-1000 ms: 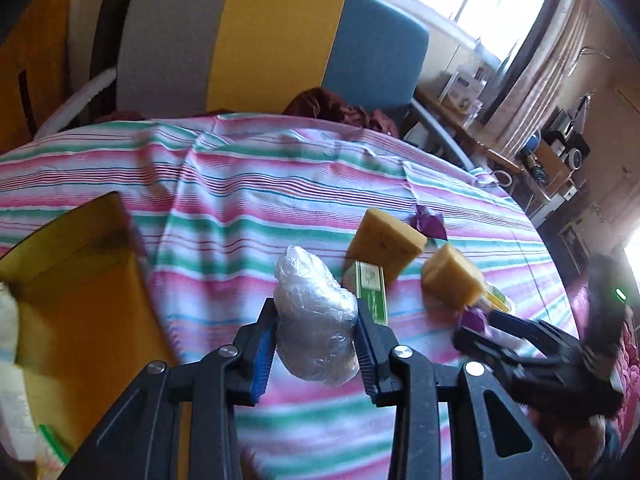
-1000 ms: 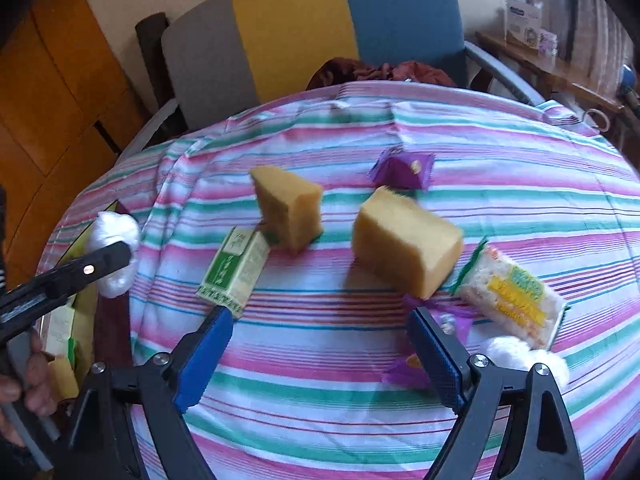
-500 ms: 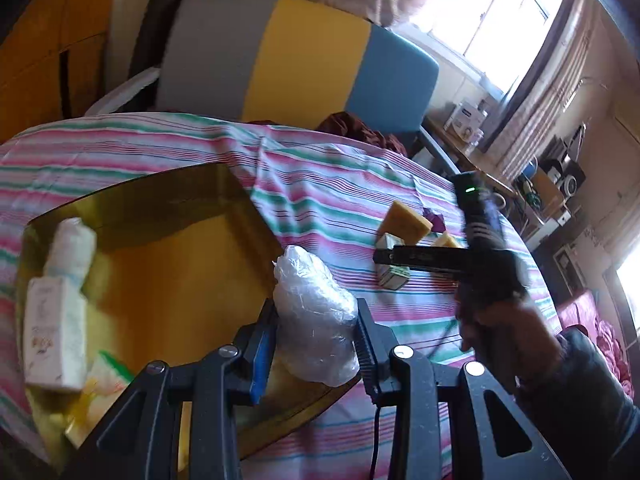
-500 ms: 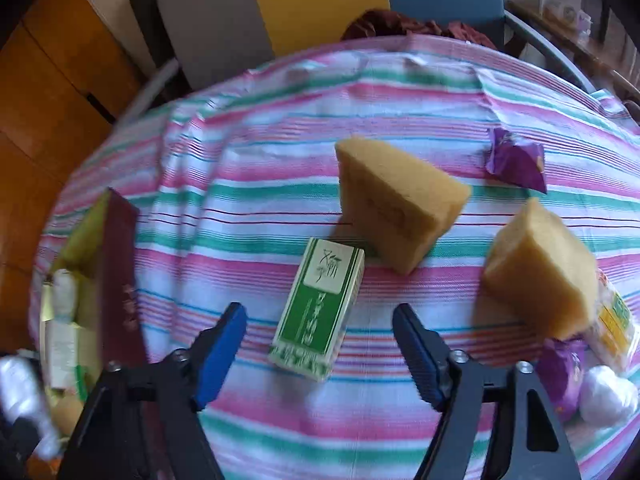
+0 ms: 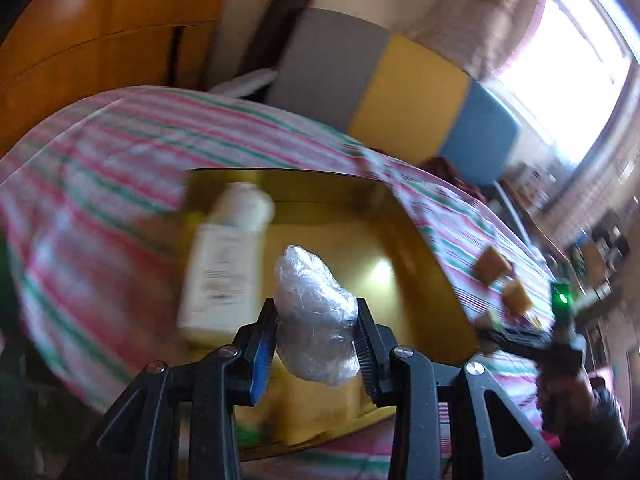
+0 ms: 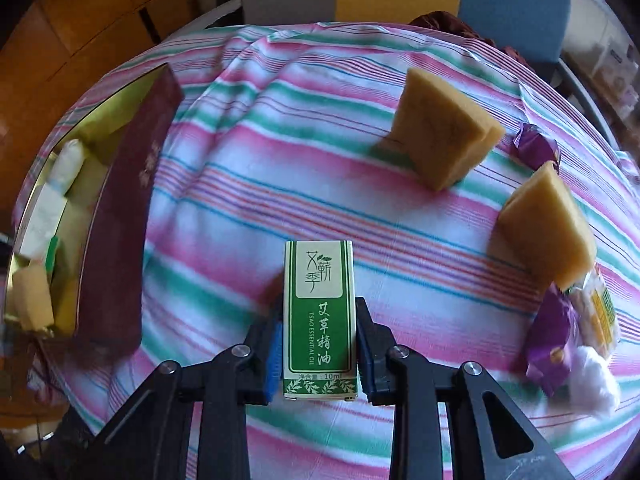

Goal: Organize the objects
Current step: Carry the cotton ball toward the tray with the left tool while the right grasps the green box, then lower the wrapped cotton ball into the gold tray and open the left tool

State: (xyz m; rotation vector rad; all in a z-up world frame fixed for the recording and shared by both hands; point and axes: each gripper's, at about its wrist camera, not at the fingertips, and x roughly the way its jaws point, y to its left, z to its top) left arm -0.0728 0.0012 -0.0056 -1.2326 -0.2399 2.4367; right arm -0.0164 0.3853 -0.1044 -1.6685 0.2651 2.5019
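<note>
Sponges (image 6: 444,128) near green box (image 6: 319,316)

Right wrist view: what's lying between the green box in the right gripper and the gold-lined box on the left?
Nothing: only bare striped tablecloth between the green box and the gold-lined box, as the right wrist view shows.

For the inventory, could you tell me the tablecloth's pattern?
Pink, green and white stripes on the tablecloth, clearest from the right wrist.

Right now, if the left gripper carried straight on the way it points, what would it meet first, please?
Probably the gold floor of the open box: the left gripper, shut on the plastic-wrapped bundle, aims down into it, right of the white bottle. Depth is blurred.
</note>
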